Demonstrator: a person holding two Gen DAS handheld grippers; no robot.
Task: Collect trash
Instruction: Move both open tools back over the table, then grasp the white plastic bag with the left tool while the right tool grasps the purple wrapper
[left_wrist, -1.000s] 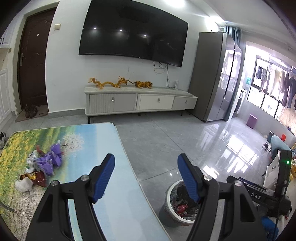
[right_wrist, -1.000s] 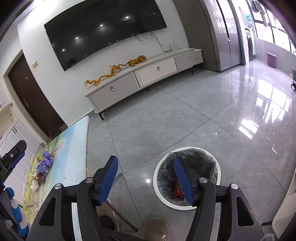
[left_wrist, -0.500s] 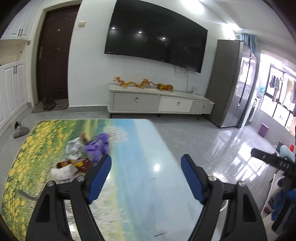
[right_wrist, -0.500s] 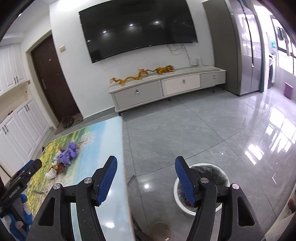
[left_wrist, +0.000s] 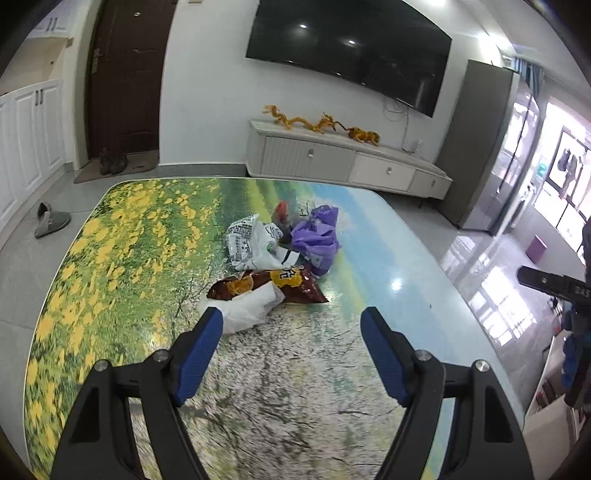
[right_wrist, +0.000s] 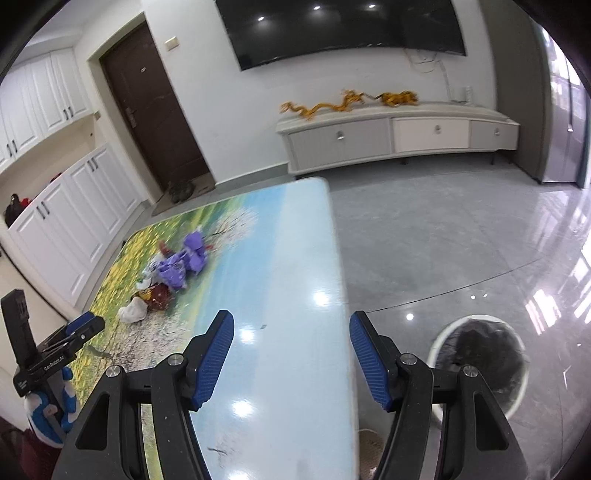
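Two grippers are held above a table (left_wrist: 110, 266) printed with a flowery landscape, and nothing is gripped by either. The left gripper (left_wrist: 291, 325) is seen with its blue-padded fingers (left_wrist: 197, 350) spread wide apart, pointed at a small heap of trash near the middle of the tabletop. Closest to it a crumpled white wrapper (left_wrist: 247, 308) is found, with one end touched by the brown snack bag (left_wrist: 273, 284) lying just behind it. Beyond these a white printed plastic bag (left_wrist: 251, 243) is set beside a purple plastic bag (left_wrist: 317, 240), the two touching, and a small red piece (left_wrist: 281, 212) is tucked at the back between them; what it is cannot be told. The right gripper (right_wrist: 291, 328) is likewise held with its fingers (right_wrist: 214, 365) parted, hanging over the pale blue edge of the table, well apart from the heap. In the right wrist view the same trash is seen farther off to the left, and the left gripper appears at the lower left edge of that view. A round white trash bin (right_wrist: 480, 365) lined with a black bag is stood on the grey tiled floor (right_wrist: 443, 229) just beside the table's edge, to the right of the right gripper. A wall-mounted television (left_wrist: 351, 48) and a low white cabinet (left_wrist: 343, 162) are seen against the far wall.
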